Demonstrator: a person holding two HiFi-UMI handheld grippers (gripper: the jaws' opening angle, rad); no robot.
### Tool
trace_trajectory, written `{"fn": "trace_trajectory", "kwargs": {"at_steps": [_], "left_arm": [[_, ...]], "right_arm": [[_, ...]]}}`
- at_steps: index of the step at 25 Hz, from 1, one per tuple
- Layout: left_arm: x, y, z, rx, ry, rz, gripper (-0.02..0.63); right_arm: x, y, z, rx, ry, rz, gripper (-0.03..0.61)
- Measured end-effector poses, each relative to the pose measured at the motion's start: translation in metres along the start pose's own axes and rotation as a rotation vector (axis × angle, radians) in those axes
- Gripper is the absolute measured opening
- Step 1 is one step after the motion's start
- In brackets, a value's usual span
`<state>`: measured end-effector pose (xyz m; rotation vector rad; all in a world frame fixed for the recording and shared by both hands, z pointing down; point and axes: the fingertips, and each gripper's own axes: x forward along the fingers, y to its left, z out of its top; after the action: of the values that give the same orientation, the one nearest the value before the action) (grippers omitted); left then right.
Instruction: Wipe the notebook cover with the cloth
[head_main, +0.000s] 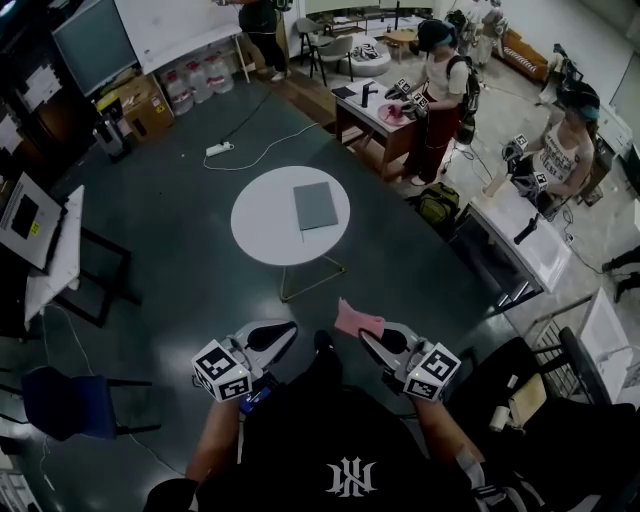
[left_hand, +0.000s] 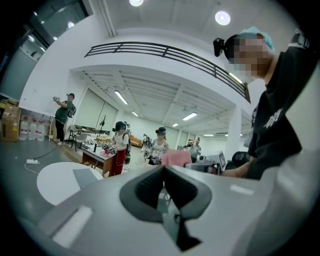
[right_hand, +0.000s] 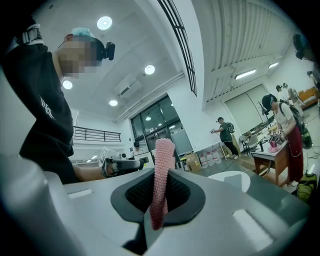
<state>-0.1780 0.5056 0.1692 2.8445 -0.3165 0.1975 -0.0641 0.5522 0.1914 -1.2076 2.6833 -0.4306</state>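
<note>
A grey notebook (head_main: 316, 205) lies flat on the round white table (head_main: 262, 220) ahead of me; it also shows as a grey notebook (left_hand: 85, 177) at the left of the left gripper view. My right gripper (head_main: 366, 339) is shut on the pink cloth (head_main: 357, 319), held near my chest, well short of the table. In the right gripper view the pink cloth (right_hand: 161, 175) stands up between the closed jaws. My left gripper (head_main: 290, 331) is shut with nothing in it, held level beside the right one.
Two people stand at desks (head_main: 372, 112) to the right and far right. A white desk (head_main: 520, 245) is on the right, another desk with a laptop (head_main: 25, 220) on the left, a blue chair (head_main: 60, 402) near left. Dark floor surrounds the table.
</note>
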Motion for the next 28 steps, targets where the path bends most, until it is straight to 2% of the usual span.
{"fn": "trace_trajectory", "kwargs": {"at_steps": [11,20,25,28], "left_arm": [[0.049,0.067,0.029,-0.014,-0.001,-0.034,0.005],[0.094,0.169,0.064,-0.022,0.007,-0.028,0.003],[0.124,0.222,0.085,-0.061,-0.015,-0.081,0.005],[0.139,0.253,0.091,-0.062,-0.017,-0.079,0.005]], "right_arm": [[0.037,-0.069,0.032,-0.006,0.021,-0.031,0.015],[0.089,-0.149,0.064,-0.008,0.039,-0.077,0.015],[0.129,-0.196,0.079,-0.018,0.057,-0.08,0.015],[0.15,-0.222,0.085,-0.033,0.055,-0.089,0.015]]}}
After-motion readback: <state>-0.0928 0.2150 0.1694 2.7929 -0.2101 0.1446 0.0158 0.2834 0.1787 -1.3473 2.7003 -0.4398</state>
